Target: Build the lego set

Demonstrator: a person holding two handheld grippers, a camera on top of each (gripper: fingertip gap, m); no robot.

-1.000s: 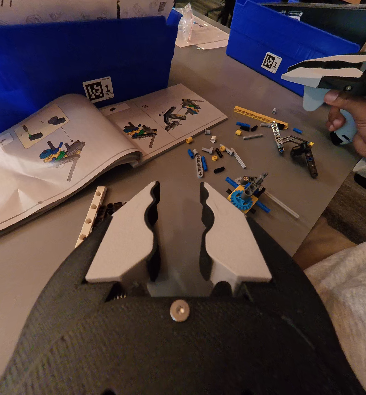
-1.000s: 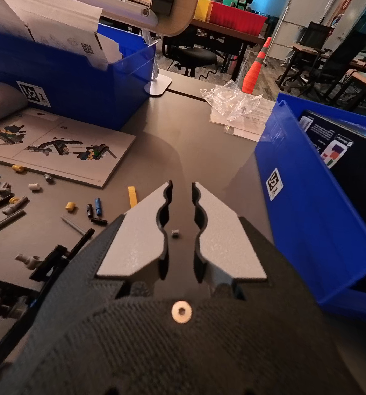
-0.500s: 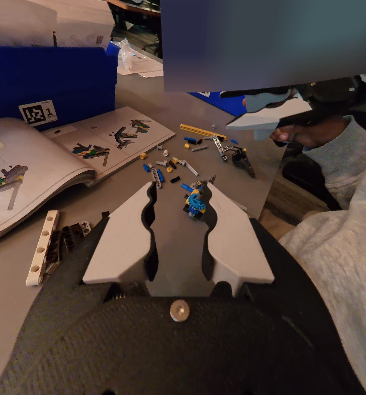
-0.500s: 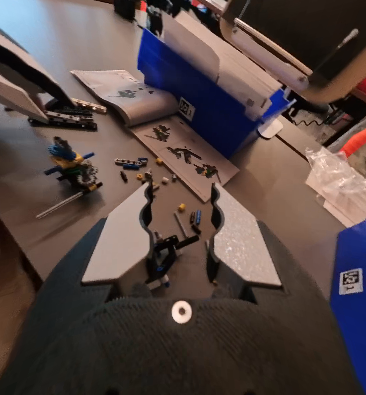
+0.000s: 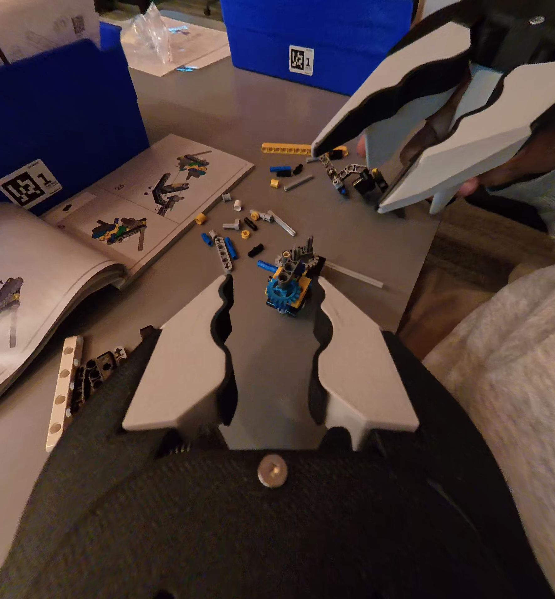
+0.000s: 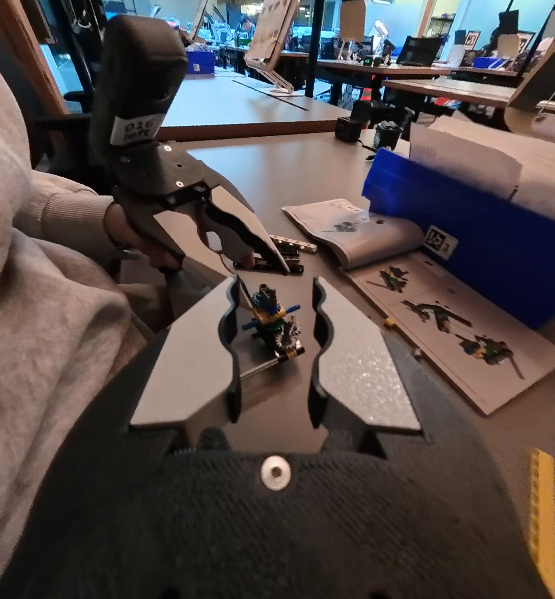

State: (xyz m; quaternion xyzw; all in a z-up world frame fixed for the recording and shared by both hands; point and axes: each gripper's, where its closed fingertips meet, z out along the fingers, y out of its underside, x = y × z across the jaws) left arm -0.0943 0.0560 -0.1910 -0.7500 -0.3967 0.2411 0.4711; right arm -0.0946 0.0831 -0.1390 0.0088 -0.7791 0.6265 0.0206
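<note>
A small lego assembly [image 5: 287, 282] with a blue gear, yellow parts and grey gears stands on the grey table [image 5: 230, 103]. My left gripper [image 5: 274, 281] is open and empty, its fingertips at either side of the near end of the assembly without touching it. My right gripper [image 5: 347, 181] hangs open at the upper right, above a black and grey sub-assembly [image 5: 358, 178]. In the right wrist view my right gripper [image 6: 276, 280] is open and empty, with the assembly [image 6: 274, 324] on the table between its fingers. The left gripper's fingers [image 6: 256, 246] reach in from the left.
An open instruction booklet [image 5: 75, 243] lies at the left. Loose pins and axles [image 5: 237, 227], a yellow beam [image 5: 285, 149], a white beam [image 5: 63, 389] and black beams [image 5: 94, 372] are scattered around. Blue bins [image 5: 59, 113] [image 5: 318, 32] stand behind. The table edge [image 5: 415, 291] is close on the right. The grippers' ends are close to 6 centimeters from one another.
Both grippers swung toward the assembly. The right one turned left from the blue bin, opened wider and now frames the assembly. The left one moved closer to it.
</note>
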